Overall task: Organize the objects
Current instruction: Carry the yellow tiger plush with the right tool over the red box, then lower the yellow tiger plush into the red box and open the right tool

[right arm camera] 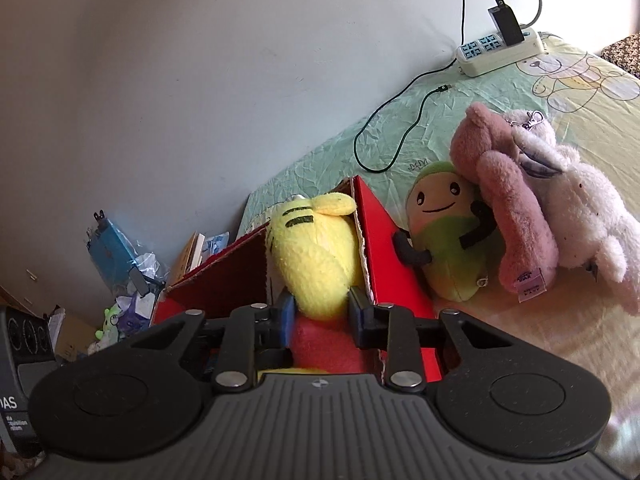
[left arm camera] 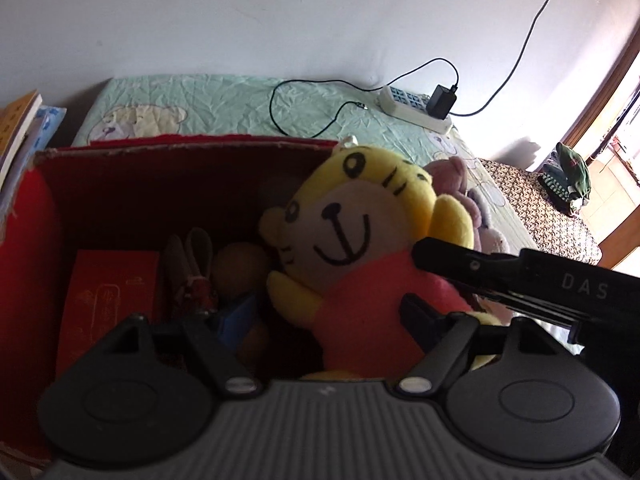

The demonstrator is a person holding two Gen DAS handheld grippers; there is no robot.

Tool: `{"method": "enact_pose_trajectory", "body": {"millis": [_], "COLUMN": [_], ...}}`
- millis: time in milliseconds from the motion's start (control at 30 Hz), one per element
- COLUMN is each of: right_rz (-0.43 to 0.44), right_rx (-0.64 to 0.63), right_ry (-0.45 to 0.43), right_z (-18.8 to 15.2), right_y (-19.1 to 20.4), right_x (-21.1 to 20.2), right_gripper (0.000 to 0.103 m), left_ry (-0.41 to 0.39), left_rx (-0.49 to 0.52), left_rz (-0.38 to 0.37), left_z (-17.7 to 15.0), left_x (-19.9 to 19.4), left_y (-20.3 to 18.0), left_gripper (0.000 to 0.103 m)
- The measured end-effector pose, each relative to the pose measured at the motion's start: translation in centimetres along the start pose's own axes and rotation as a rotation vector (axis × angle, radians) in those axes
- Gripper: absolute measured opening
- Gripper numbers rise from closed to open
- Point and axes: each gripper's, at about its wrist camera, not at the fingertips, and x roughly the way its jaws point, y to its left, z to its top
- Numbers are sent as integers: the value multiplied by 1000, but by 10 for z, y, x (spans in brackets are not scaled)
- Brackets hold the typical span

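A yellow tiger plush in a red shirt (left arm camera: 352, 248) hangs over the right side of an open red cardboard box (left arm camera: 24, 240). My right gripper (right arm camera: 320, 312) is shut on the tiger plush (right arm camera: 316, 256) at the neck, with the box wall (right arm camera: 384, 236) just to its right. In the left wrist view the right gripper's finger (left arm camera: 460, 260) presses the plush's shoulder. My left gripper (left arm camera: 316, 320) is open, its fingers apart around the plush's lower body without squeezing it. A green avocado plush (right arm camera: 448, 232), a pink plush (right arm camera: 508, 200) and a white plush (right arm camera: 580, 208) lie on the bed right of the box.
Inside the box lie a red packet (left arm camera: 108, 296) and several small dark items. A white power strip (left arm camera: 416, 110) with a black charger and cable lies on the green bedsheet (left arm camera: 220, 96) by the wall. Books (left arm camera: 16, 128) and clutter sit left of the box.
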Motion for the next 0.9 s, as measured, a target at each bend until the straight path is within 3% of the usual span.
{"method": "enact_pose_trajectory", "body": {"millis": [167, 633, 700, 900], "right_rz": [-1, 30, 29, 17], "right_rx": [-22, -81, -82, -123], "right_ry": [4, -33, -32, -30], "right_z": [-3, -9, -9, -10], "right_y": [-2, -4, -4, 1], "right_x": [-4, -6, -6, -6], "right_gripper": [29, 27, 27, 28], "left_ry": [15, 36, 28, 6], "left_rx": [15, 37, 52, 99], "left_rz": [41, 107, 153, 206], "left_z": [1, -3, -5, -9], "left_x": [5, 8, 8, 5], "left_y": [-5, -18, -22, -33], "left_gripper": [92, 93, 102, 102]}}
